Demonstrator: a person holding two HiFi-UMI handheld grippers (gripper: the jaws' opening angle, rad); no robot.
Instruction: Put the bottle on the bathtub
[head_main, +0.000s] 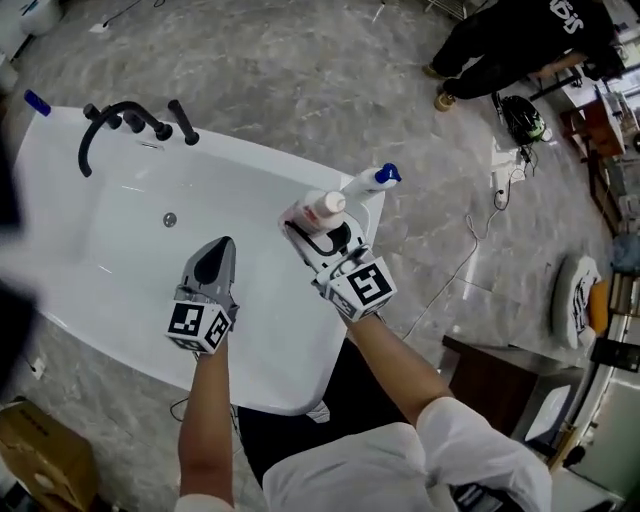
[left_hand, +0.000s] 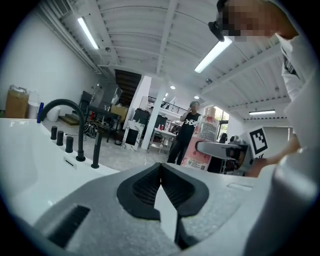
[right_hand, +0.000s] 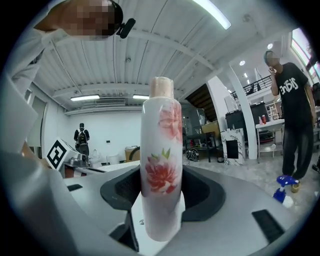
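Grey marbled stone floor (head_main: 330, 80) spreads round a large white oval bathtub (head_main: 260, 190), which fills the left and middle of the head view. At the top right of that view, well apart from the tub, a person in black clothes (head_main: 510, 45) crouches on the floor. A curved black metal faucet (head_main: 110, 120) with separate black handles stands on the tub's far rim, and a small round metal drain (head_main: 170, 219) sits in the basin below it. The left gripper (head_main: 222, 245), grey with black pads and a marker cube behind it, hangs over the basin. In the left gripper view (left_hand: 161, 172) its jaws are pressed together with nothing between them. The right gripper (head_main: 325, 232) is over the tub's right-hand rim, and its jaws are clamped on the lower body of a tall white plastic bottle with red flower print and a pale cap (head_main: 322, 208). In the right gripper view this bottle (right_hand: 161, 160) stands upright between the black pads, its base reaching below them. Whether the base touches the rim cannot be told. Just beyond it, on the same stretch of rim, lies a small white spray bottle with a blue head (head_main: 372, 180), close to the held bottle but apart from it.
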